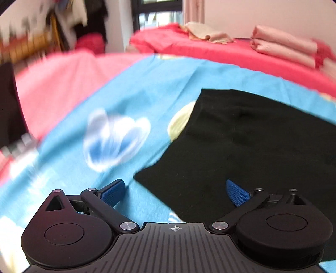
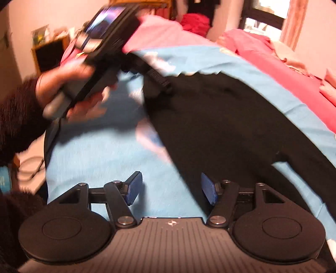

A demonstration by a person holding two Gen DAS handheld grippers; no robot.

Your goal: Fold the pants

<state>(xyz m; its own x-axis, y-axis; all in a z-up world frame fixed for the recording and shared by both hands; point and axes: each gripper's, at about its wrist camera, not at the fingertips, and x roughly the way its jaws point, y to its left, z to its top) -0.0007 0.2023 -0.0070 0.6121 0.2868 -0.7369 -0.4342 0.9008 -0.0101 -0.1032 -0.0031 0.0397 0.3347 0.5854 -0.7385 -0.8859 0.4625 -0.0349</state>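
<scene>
Black pants lie flat on a light blue sheet on the bed. My left gripper is open and empty, hovering over the near corner of the pants. In the right wrist view the pants stretch across the sheet. My right gripper is open and empty above the pants' near edge. The left gripper also shows in the right wrist view, held in a hand at the pants' far left end; its fingers are blurred.
Pink bedding lies beyond the sheet, with folded peach cloth and a crumpled beige cloth on it. A dark window and a wooden shelf stand at the room's edge.
</scene>
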